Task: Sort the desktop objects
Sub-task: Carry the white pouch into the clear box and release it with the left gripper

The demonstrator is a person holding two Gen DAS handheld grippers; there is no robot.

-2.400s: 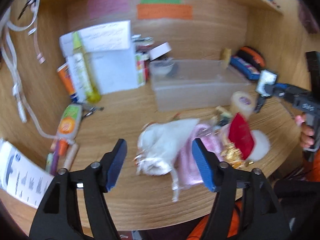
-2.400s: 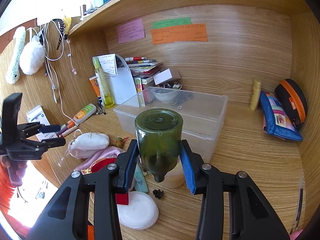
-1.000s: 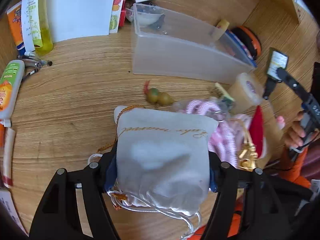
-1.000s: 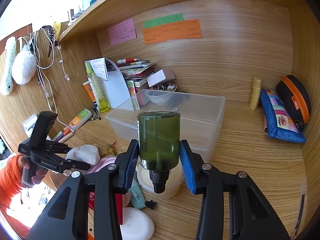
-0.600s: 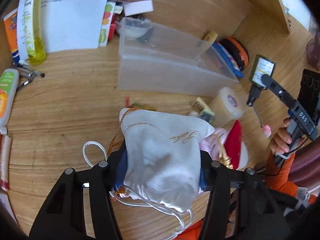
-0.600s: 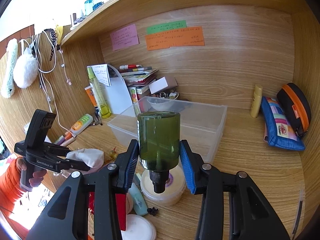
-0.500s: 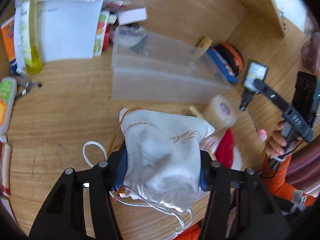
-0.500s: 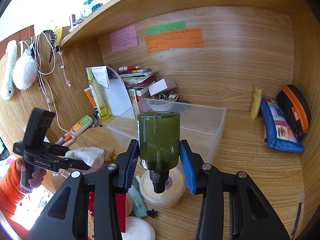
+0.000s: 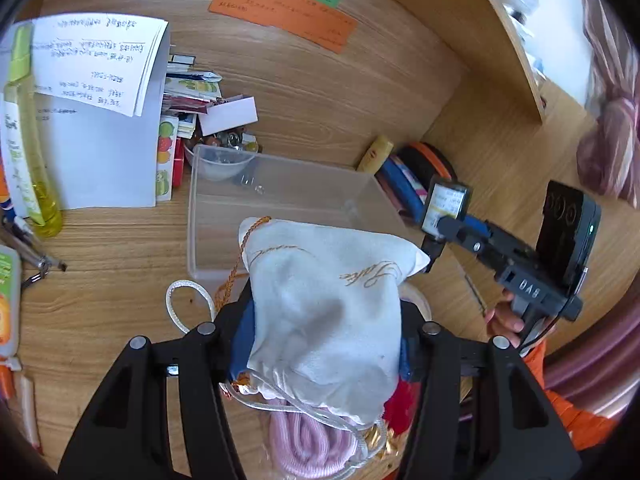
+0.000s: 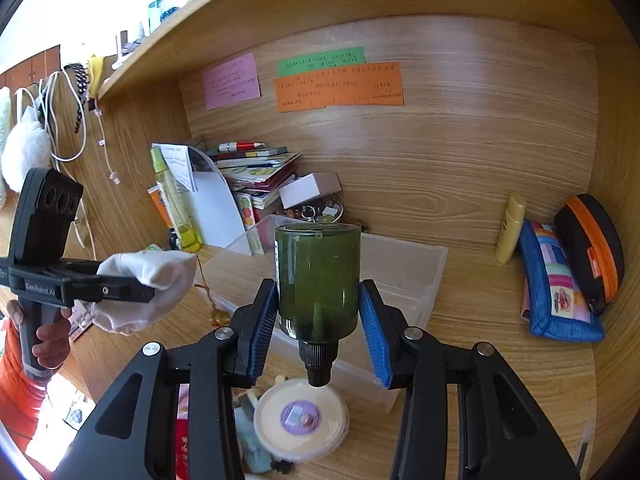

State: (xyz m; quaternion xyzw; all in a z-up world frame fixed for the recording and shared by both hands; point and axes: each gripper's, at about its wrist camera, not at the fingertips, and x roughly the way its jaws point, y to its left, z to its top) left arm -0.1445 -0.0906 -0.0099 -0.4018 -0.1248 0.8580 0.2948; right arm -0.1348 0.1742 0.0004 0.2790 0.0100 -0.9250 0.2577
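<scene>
Gripping pouch (image 9: 324, 312) (left tongs (image 9: 322, 344)) and bottle (image 10: 318, 280) (right tongs (image 10: 318, 328)) above the bin's rim (image 10: 400, 240).

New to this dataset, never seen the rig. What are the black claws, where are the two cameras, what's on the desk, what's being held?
No robot arm: a person holds a hand-held two-finger clamp in each hand, and a fisheye camera on each looks forward along its fingers. So each picture shows its own clamp at the bottom and the other one off to the side.

In the left wrist view, the left gripper is shut on a white drawstring pouch, lifted above the wooden desk.

In the right wrist view, the right gripper is shut on a dark green bottle held neck-down.

A clear plastic bin sits mid-desk, with a round cream tub in front of it. A blue patchwork pouch and a black case with an orange zip lie on the right; papers and books are stacked at the back left.
</scene>
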